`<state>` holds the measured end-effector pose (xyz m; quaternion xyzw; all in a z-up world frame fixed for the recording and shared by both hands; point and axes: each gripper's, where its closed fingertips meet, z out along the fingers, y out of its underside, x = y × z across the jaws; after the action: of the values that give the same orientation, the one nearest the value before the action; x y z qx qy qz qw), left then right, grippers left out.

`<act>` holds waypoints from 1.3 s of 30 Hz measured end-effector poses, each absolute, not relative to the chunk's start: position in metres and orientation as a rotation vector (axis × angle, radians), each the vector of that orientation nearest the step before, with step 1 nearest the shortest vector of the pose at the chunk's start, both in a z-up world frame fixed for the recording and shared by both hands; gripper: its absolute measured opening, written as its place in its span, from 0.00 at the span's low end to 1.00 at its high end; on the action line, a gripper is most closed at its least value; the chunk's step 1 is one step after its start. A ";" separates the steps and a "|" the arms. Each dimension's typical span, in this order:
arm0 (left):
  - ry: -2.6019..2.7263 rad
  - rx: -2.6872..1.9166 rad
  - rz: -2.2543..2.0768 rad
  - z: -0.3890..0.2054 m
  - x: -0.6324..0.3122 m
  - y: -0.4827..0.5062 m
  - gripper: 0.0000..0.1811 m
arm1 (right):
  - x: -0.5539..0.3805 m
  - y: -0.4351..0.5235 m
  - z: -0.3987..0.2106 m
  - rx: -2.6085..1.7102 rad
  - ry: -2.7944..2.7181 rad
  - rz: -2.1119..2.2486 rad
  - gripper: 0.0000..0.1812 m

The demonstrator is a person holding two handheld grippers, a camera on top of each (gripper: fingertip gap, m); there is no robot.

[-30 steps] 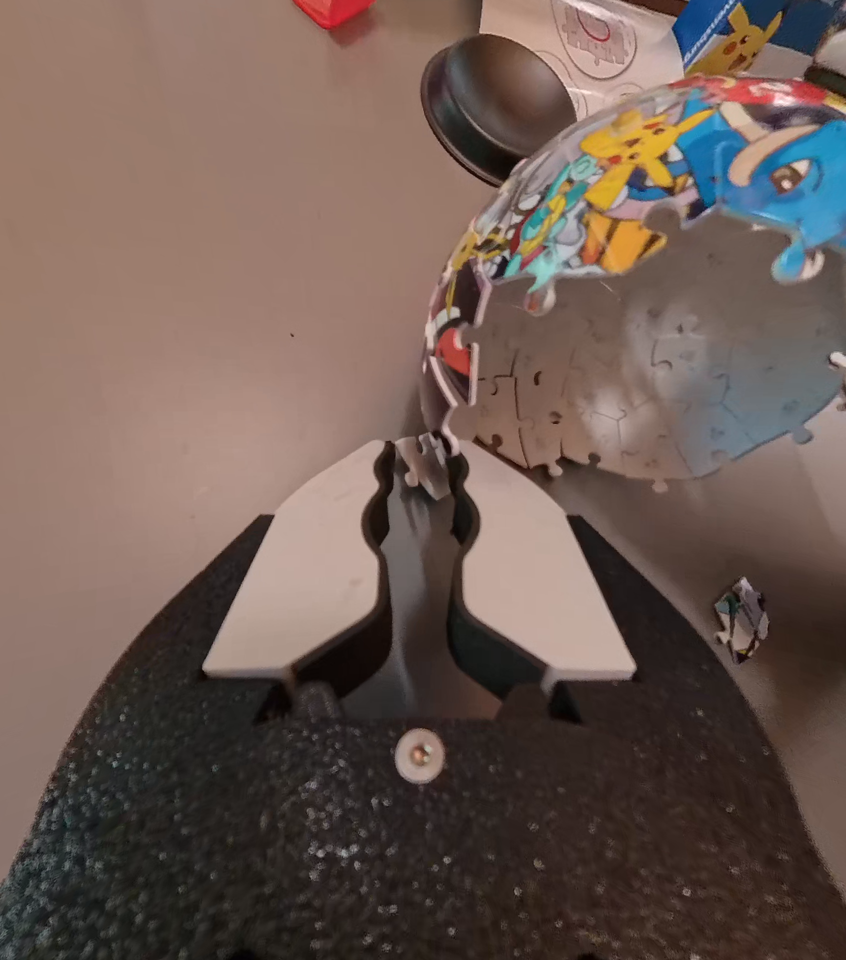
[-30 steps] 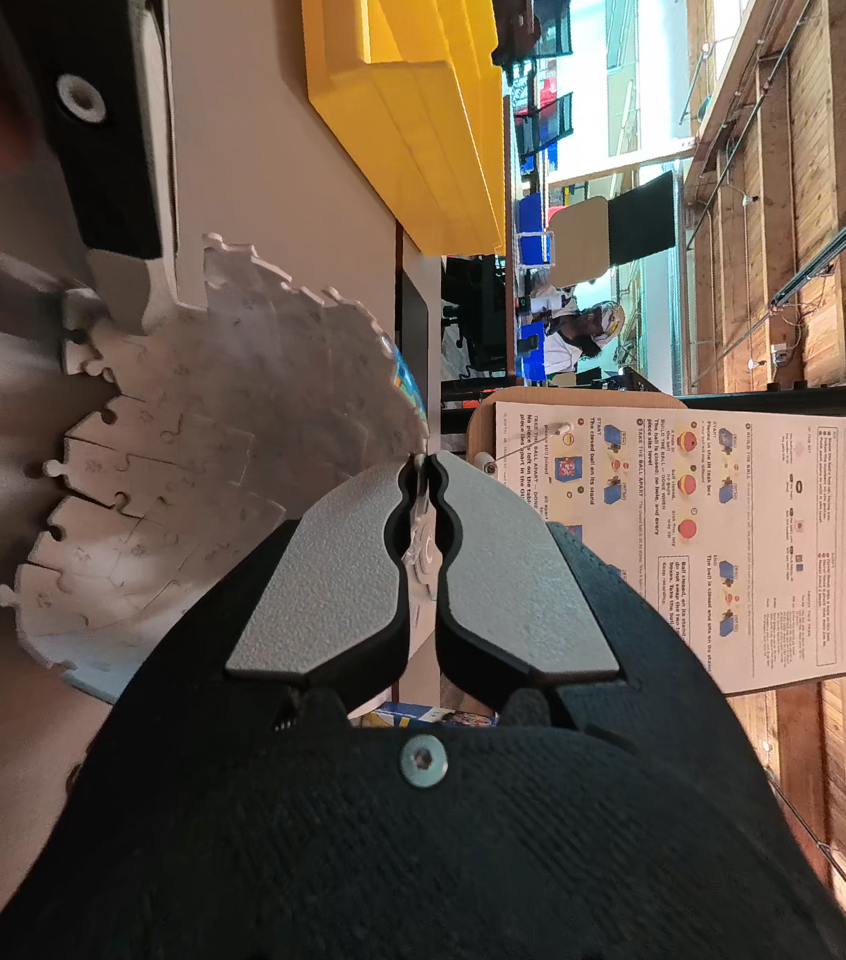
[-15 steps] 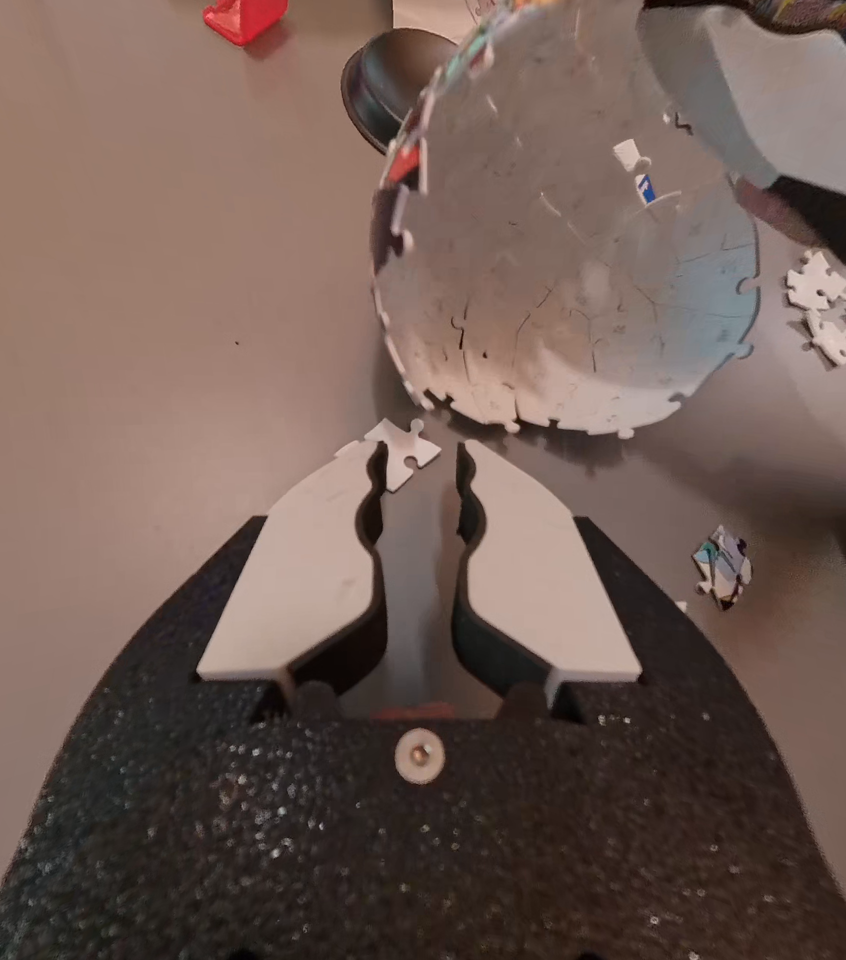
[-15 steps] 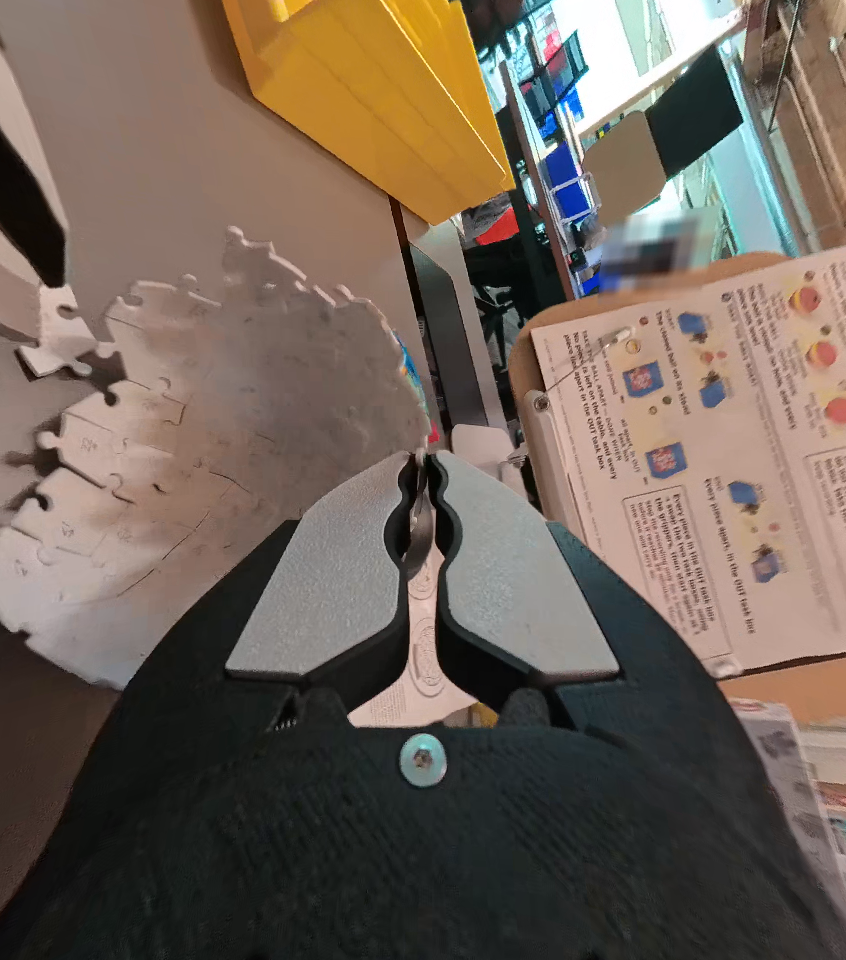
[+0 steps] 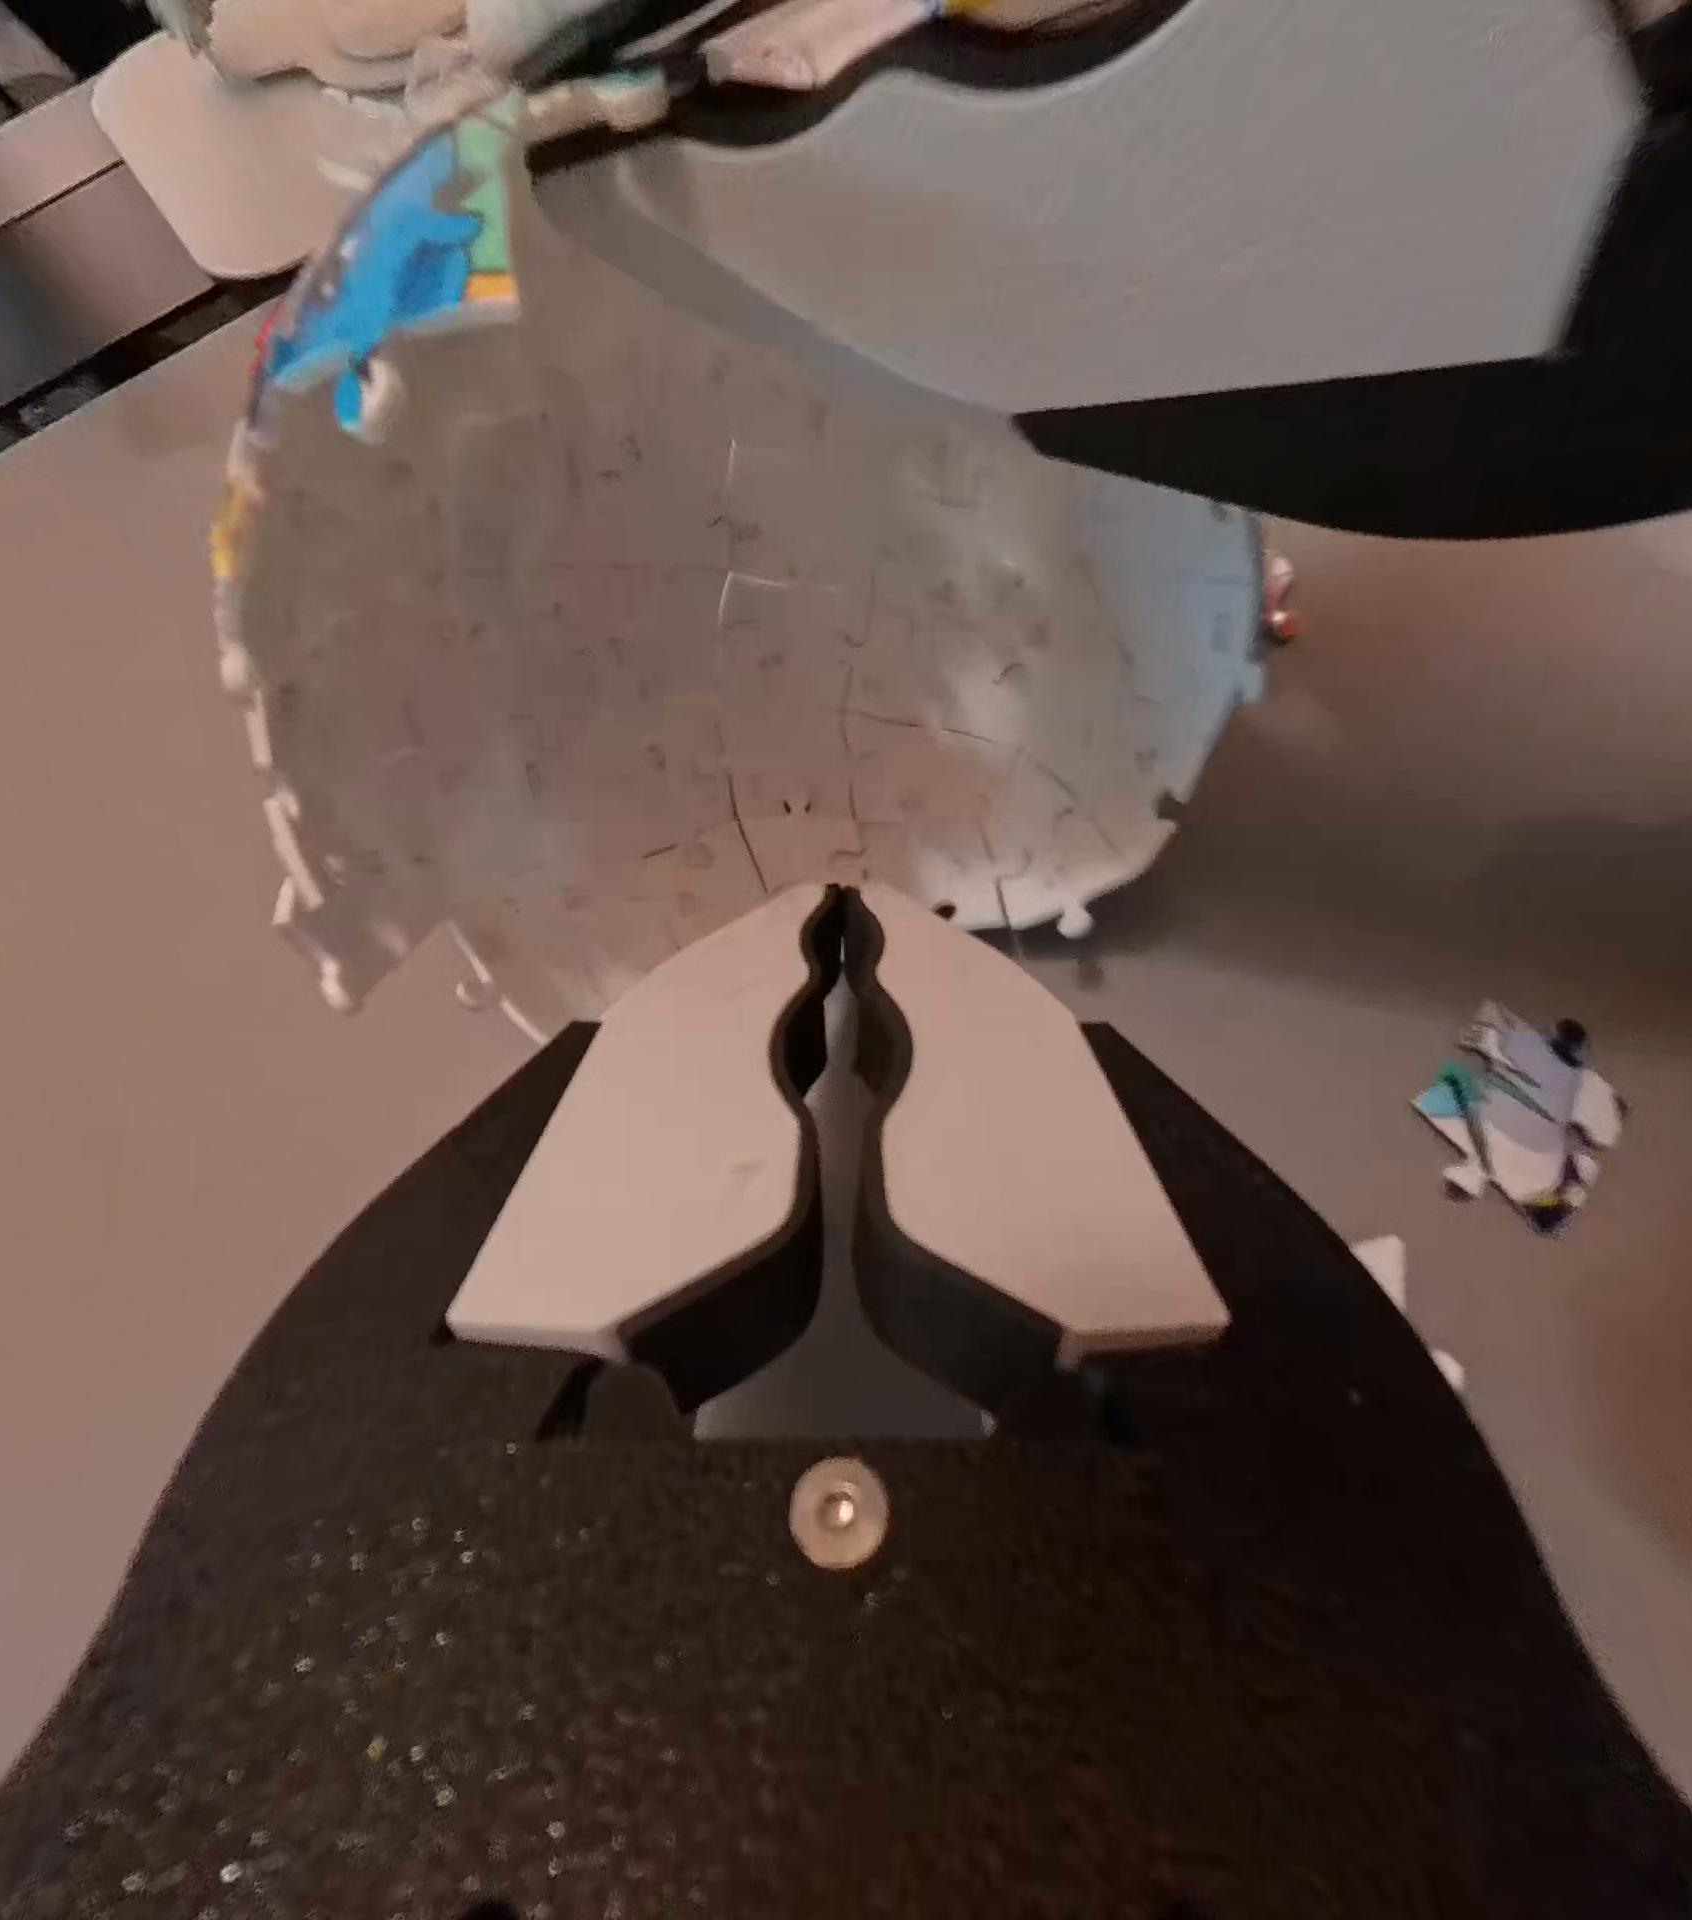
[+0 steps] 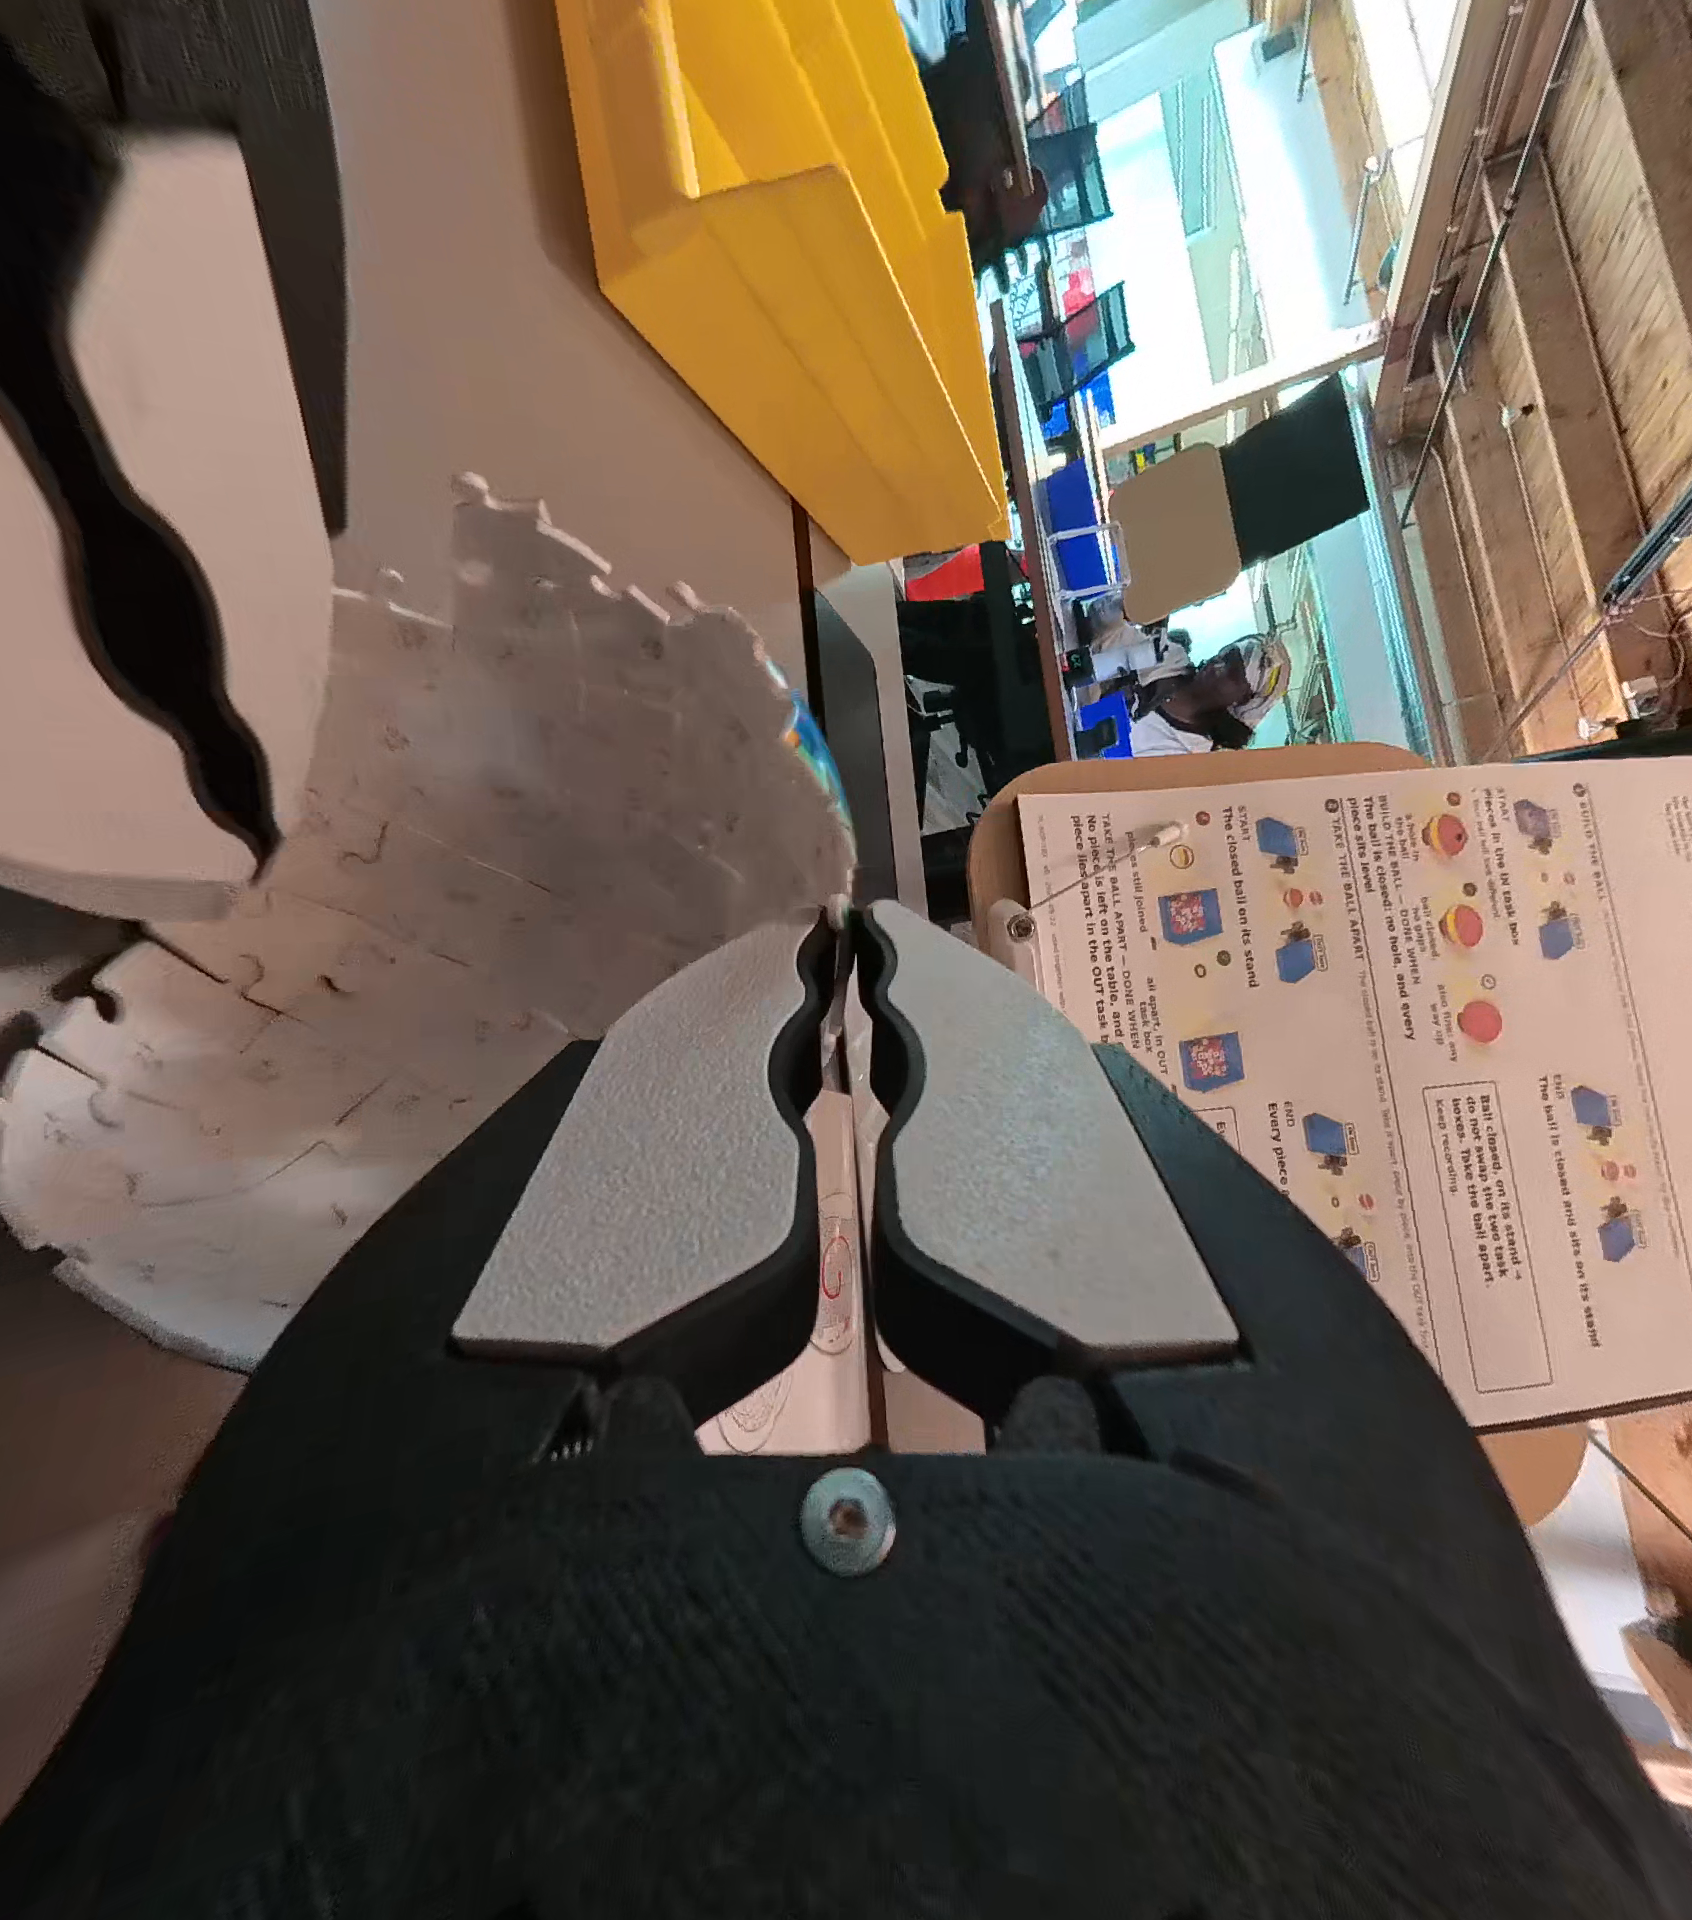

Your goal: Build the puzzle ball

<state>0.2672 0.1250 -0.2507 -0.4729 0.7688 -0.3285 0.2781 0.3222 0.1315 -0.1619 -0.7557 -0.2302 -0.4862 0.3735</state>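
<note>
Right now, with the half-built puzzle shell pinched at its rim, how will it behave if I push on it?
The puzzle shell looks thin, with seams showing between pieces, so a push probably flexes it or pops pieces apart. It seems light: the right gripper holds it by the rim alone. The left gripper looks shut at the shell's inner face, so press gently.
</note>
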 end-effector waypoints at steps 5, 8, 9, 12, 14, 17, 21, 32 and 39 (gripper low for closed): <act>1.980 -1.407 -0.875 -0.261 0.282 0.129 0.00 | 0.320 0.130 -0.162 -1.933 -0.559 -1.213 0.02; 1.954 -1.454 -0.887 -0.261 0.289 0.128 0.00 | 0.318 0.132 -0.162 -1.933 -0.530 -1.168 0.02; 1.957 -1.472 -0.872 -0.263 0.290 0.129 0.00 | 0.318 0.132 -0.162 -1.931 -0.523 -1.157 0.02; 1.977 -1.499 -0.873 -0.266 0.293 0.124 0.00 | 0.318 0.133 -0.162 -1.933 -0.512 -1.145 0.02; 1.995 -1.510 -0.846 -0.271 0.294 0.122 0.00 | 0.317 0.132 -0.162 -1.936 -0.502 -1.132 0.02; 1.996 -1.526 -0.817 -0.273 0.295 0.122 0.00 | 0.317 0.132 -0.162 -1.934 -0.485 -1.107 0.02; 1.995 -1.550 -0.822 -0.275 0.297 0.123 0.00 | 0.318 0.133 -0.162 -1.932 -0.474 -1.100 0.02; 2.013 -1.488 -0.710 -0.276 0.296 0.124 0.00 | 0.318 0.132 -0.163 -1.938 -0.480 -1.113 0.02; 1.856 -1.500 -0.887 -0.248 0.277 0.139 0.00 | 0.316 0.132 -0.163 -1.936 -0.510 -1.141 0.02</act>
<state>0.2770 0.1394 -0.2480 -0.5633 0.6970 -0.3331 0.2933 0.3164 0.1321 -0.1626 -0.7675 -0.2021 -0.4525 0.4066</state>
